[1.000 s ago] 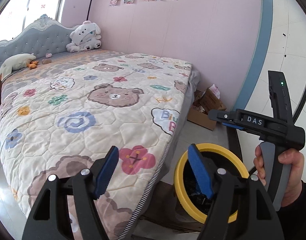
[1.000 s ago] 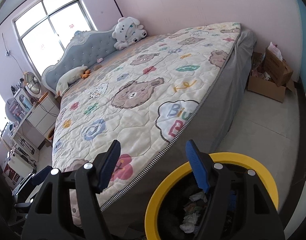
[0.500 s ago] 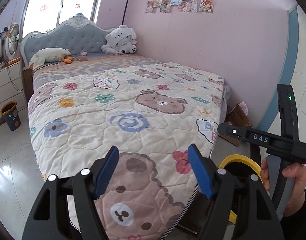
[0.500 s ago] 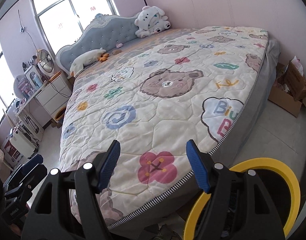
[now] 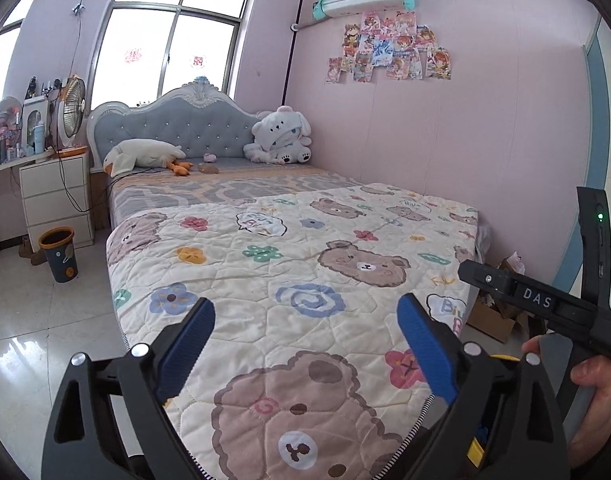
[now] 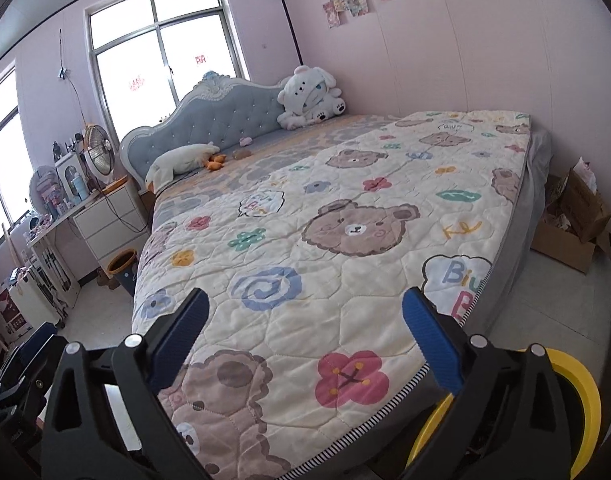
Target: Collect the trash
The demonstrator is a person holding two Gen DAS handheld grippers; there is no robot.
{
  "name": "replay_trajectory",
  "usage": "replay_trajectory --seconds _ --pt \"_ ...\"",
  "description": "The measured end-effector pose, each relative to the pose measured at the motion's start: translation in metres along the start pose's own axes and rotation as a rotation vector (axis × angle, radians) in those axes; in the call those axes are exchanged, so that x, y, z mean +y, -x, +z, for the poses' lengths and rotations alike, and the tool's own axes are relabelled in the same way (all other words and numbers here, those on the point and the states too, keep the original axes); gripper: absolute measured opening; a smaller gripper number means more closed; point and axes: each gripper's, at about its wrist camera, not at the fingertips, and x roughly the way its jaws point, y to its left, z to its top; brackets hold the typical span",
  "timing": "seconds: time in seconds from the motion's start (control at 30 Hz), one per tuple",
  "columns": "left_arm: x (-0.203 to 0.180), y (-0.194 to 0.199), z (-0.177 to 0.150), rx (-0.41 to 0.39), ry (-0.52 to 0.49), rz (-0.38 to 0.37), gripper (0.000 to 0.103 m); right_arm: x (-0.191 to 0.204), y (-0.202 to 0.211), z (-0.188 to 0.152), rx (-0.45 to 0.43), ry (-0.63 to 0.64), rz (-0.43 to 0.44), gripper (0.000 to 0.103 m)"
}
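Note:
My left gripper is open and empty, held over the foot of the bed. My right gripper is open and empty too, over the same end of the bed; its body also shows in the left wrist view, held by a hand. A yellow-rimmed trash bin stands on the floor at the bed's near right corner, mostly hidden behind my right finger. A small dark bin with an orange rim stands on the floor by the nightstand. I see no loose trash on the quilt.
The bed with a bear-print quilt fills the middle. Plush toys lie at the headboard. A white nightstand with a fan is at the left. An open cardboard box sits on the floor by the right wall.
Both grippers have tilted up and swung left, away from the yellow bin. The bin has slid to the lower right edge and the whole bed and window have come into view.

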Motion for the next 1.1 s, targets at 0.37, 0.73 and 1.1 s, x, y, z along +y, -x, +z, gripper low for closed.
replay_trajectory --seconds 0.37,0.73,1.1 --pt "0.006 0.025 0.0 -0.08 0.052 -0.007 0.095 0.009 0.033 -0.001 -0.167 0.03 -0.09 0.095" --pt "0.012 0.024 -0.003 -0.076 0.091 0.007 0.095 0.022 0.047 -0.014 -0.24 0.084 -0.138 0.095" --pt "0.009 0.029 -0.002 -0.09 0.073 0.02 0.095 0.019 0.039 -0.019 -0.215 0.068 -0.137 0.095"
